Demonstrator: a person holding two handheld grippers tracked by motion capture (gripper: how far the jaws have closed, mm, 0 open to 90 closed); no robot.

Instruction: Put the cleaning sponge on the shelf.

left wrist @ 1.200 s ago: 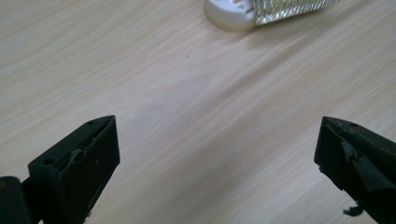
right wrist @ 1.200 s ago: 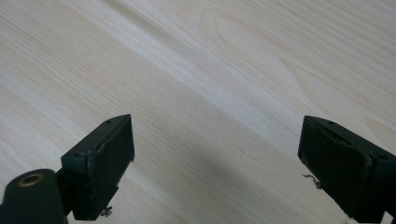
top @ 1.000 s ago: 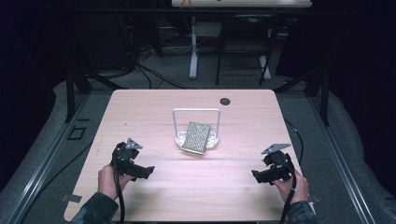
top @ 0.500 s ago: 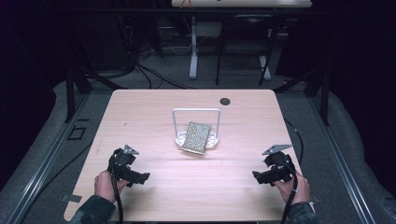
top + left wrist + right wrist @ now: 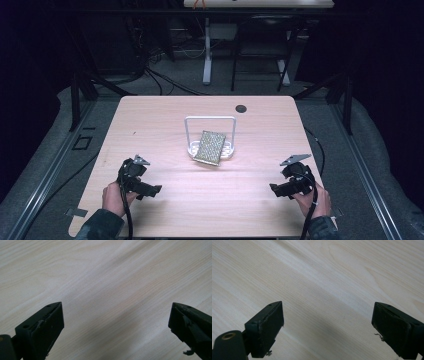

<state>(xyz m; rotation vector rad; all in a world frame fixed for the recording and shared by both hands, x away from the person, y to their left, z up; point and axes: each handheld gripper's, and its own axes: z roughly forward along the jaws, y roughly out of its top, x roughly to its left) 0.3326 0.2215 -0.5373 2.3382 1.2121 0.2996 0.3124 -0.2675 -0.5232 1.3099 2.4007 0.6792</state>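
Lying tilted against a white wire rack (image 5: 210,134) near the middle of the counter (image 5: 165,112), the glittery gold pouch (image 5: 209,147) sat well apart from both grippers, ahead of them and between their two sides. Its lower edge rested on the counter just in front of the rack's base.

The left gripper (image 5: 152,190) was held low over the near left part of the counter, its jaws pointing toward the right gripper. In the left gripper view those jaws stood spread wide, with bare pale wood between them (nothing gripped, nothing touched).

The right gripper (image 5: 276,189) was held over the near right part of the counter, its jaws pointing back toward the left one. In the right gripper view these jaws too were released and wide apart, with bare wood grain between them.

A small dark round spot (image 5: 241,108) lay on the counter's far side, beyond the rack.
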